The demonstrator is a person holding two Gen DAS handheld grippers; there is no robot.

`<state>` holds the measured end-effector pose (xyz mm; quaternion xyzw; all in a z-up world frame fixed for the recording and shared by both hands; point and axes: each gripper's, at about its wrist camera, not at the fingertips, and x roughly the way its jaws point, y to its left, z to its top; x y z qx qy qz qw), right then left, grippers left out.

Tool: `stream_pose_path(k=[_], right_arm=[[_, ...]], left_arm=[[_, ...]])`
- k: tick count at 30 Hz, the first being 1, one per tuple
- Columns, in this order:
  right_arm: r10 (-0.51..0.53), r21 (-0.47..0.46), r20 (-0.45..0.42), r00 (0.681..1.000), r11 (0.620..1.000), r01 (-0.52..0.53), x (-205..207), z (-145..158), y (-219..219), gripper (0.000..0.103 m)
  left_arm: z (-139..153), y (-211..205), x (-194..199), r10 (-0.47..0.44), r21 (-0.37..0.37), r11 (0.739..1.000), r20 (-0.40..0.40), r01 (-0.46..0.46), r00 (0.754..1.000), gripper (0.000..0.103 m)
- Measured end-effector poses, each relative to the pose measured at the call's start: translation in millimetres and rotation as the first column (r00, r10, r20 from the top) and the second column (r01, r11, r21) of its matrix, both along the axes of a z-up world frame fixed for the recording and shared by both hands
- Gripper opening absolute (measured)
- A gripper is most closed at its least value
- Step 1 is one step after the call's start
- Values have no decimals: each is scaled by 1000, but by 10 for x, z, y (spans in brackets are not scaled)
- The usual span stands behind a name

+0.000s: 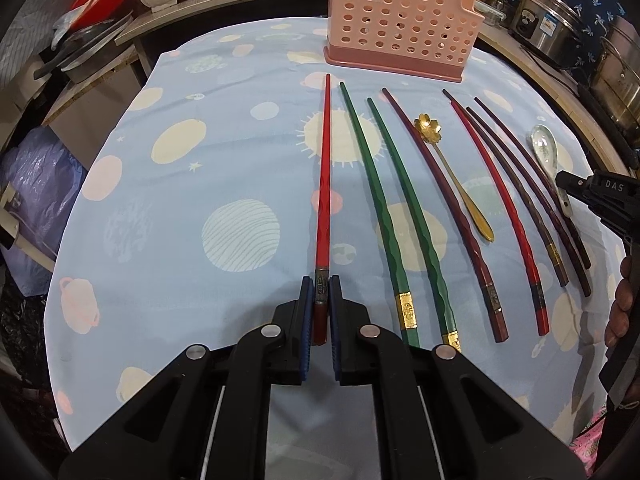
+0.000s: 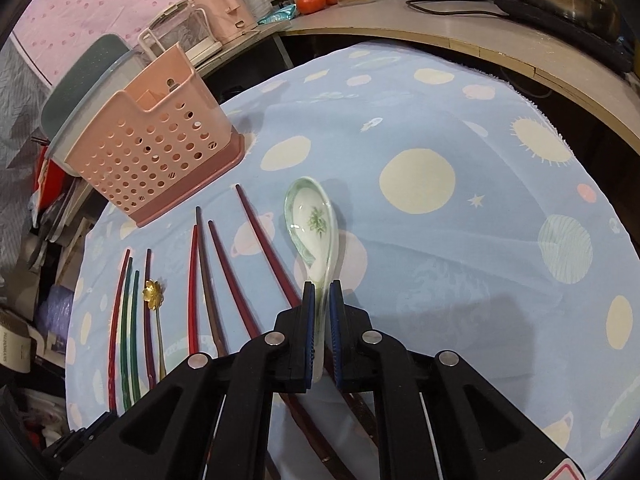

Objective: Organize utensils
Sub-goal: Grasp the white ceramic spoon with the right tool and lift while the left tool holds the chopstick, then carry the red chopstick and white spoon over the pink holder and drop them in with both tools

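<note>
- Where the left tongs (image 1: 321, 285) meet the blue planet-print cloth (image 1: 168, 216) on the worktop, their blue pads pinch the banded end of a bright red chopstick (image 1: 323, 184), which points toward the holder.
- Right tongs (image 2: 321, 289) straddle the handle of a white ceramic spoon (image 2: 311, 216) with a green sprig in its bowl; pads sit just beside the handle, contact unclear.
- Two green chopsticks (image 1: 384, 200) with gold bands, darker red and brown sticks and a gold flower-bowled spoon (image 1: 427, 128) lie side by side between them.
- A pink perforated holder (image 1: 396, 16) stands upright at the far edge; its contents cannot be told.
</note>
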<state>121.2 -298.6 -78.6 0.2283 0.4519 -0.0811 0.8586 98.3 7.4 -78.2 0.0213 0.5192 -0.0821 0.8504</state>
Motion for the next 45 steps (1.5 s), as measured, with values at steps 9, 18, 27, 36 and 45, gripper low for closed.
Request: stream_pose_path(k=[9,18,27,36,45], right_arm=[[8,1,-4,1000,1000,-8,32,-59,25,11],[9,-28,41,999,1000,-8,-217,156,40,9],[11,-40,114,993,999,-6,-683,484,118,9],[37,-46,197,980,999,-29,-917,913,252,9],[100,-95,258,961,992,-78,-784,1375,417,9]], left_arm=[[-2,25,-5,3,-22,1000,3,-3,1000,8],[33,132,-50,7,-106,994,-20,-9,1000,7],[265,236,-243,10,-118,993,30,-6,999,7],[889,408,-313,28,-159,987,176,1,984,7],[1510,398,-119,22,-147,989,337,30,941,7]])
